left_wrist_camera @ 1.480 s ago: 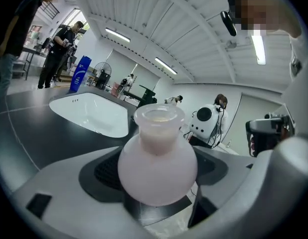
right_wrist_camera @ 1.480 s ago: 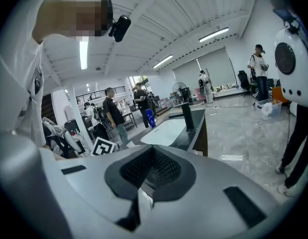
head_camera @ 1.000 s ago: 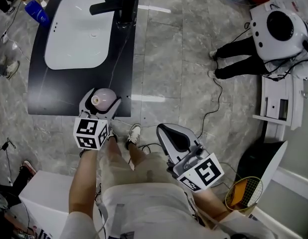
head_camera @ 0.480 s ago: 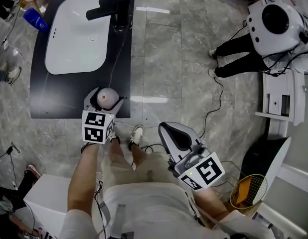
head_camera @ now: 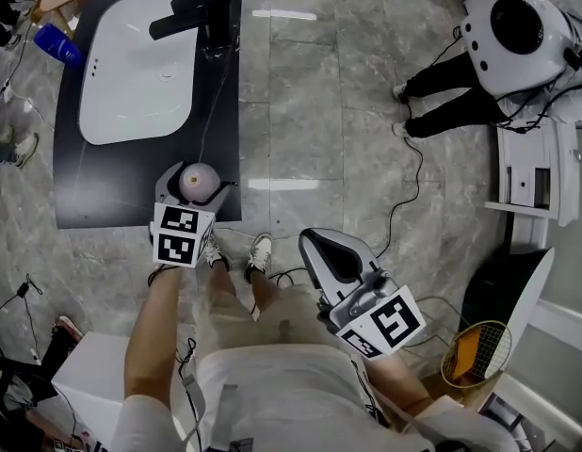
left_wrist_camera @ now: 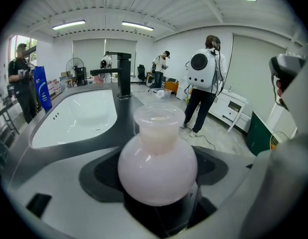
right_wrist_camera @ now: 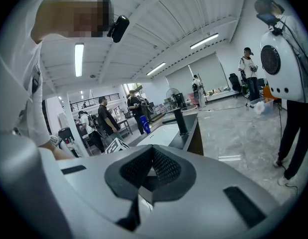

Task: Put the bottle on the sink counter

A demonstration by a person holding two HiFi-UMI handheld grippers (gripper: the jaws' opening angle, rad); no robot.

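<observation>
A round pale-pink bottle [head_camera: 198, 181] with a short wide neck sits upright between the jaws of my left gripper [head_camera: 194, 183], which is shut on its belly. It hovers over the near right corner of the black sink counter [head_camera: 121, 182]; whether its base touches the top I cannot tell. In the left gripper view the bottle [left_wrist_camera: 157, 161] fills the middle, with the white basin [left_wrist_camera: 77, 116] and black faucet [left_wrist_camera: 123, 73] beyond it. My right gripper [head_camera: 331, 255] is held low at my waist, away from the counter, shut with nothing in it [right_wrist_camera: 151, 169].
The white basin [head_camera: 136, 64] and black faucet [head_camera: 192, 15] take up the counter's far part. A blue bottle [head_camera: 57, 43] stands beyond its left edge. A person with a white backpack unit [head_camera: 517, 31] stands at the right; cables [head_camera: 404, 196] run over the grey floor, with a racket [head_camera: 475, 351] nearby.
The left gripper's marker cube has drawn in closer to the counter's front edge. The bottle stays gripped over the same near right corner. The right gripper has hardly moved.
</observation>
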